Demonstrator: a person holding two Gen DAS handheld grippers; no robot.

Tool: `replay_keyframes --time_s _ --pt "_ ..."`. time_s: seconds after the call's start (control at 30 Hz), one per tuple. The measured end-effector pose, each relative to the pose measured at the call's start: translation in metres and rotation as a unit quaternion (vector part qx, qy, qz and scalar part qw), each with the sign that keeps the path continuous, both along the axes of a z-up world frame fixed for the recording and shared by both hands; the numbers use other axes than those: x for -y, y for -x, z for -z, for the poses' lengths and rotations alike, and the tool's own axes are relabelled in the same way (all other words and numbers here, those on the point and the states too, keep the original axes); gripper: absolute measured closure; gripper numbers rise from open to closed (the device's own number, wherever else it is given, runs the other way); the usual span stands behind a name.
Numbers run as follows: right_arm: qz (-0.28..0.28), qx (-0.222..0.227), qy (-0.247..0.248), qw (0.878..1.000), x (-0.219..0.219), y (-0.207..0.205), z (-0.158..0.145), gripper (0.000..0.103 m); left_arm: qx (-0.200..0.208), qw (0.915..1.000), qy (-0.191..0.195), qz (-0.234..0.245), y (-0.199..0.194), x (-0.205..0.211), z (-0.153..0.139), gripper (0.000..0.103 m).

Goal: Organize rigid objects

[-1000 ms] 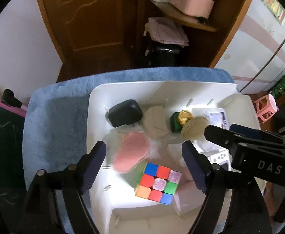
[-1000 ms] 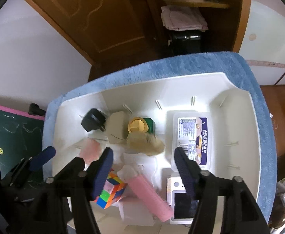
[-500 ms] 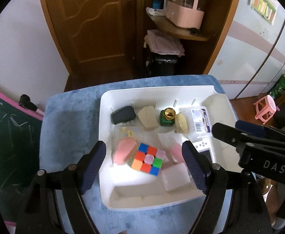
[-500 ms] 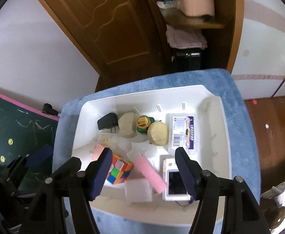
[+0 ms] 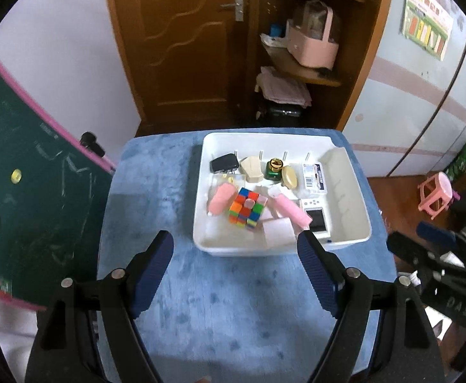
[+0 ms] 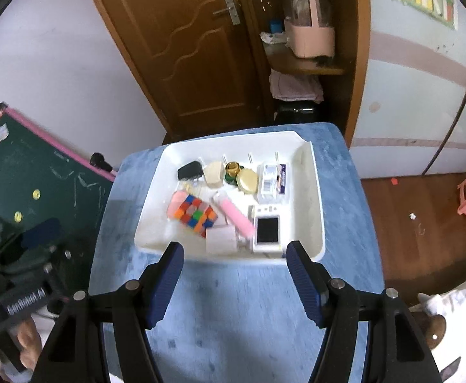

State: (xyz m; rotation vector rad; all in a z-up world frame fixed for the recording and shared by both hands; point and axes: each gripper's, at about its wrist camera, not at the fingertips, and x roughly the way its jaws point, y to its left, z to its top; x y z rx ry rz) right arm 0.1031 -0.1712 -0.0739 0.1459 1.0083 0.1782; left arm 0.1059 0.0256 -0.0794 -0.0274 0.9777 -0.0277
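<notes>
White tray (image 5: 357, 233) on blue cloth (image 5: 233, 303) holds a puzzle cube (image 5: 247, 208), apparently touching a pink roll (image 5: 220, 198); left gripper (image 5: 236, 263) and right gripper (image 6: 234, 274) spread wide, empty.

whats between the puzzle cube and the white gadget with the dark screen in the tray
A pink cylinder lies slanted between the puzzle cube and the white device, with a white box just below it; the right wrist view shows it best.
</notes>
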Motion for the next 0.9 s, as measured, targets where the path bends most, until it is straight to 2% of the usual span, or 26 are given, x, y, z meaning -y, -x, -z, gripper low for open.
replay_keyframes --time_s 0.27,0.33,0.47,0.9 --pt "-0.005 0.041 0.018 0.999 -0.001 0.059 -0.033 0.028 0.019 0.9991 0.015 -0.033 0.052 -0.005 -0.021 0.021" --pt "-0.001 0.043 0.018 0.999 -0.001 0.066 -0.037 0.024 0.024 0.9989 0.018 -0.037 0.063 -0.005 -0.024 0.021" --pt "-0.007 0.047 0.025 0.999 -0.004 0.078 -0.045 0.023 0.03 0.9986 0.025 -0.037 0.081 -0.004 -0.03 0.021" --pt "-0.006 0.073 0.028 0.997 -0.013 0.101 -0.061 0.023 0.064 0.9969 -0.004 -0.046 0.109 -0.01 -0.043 0.021"
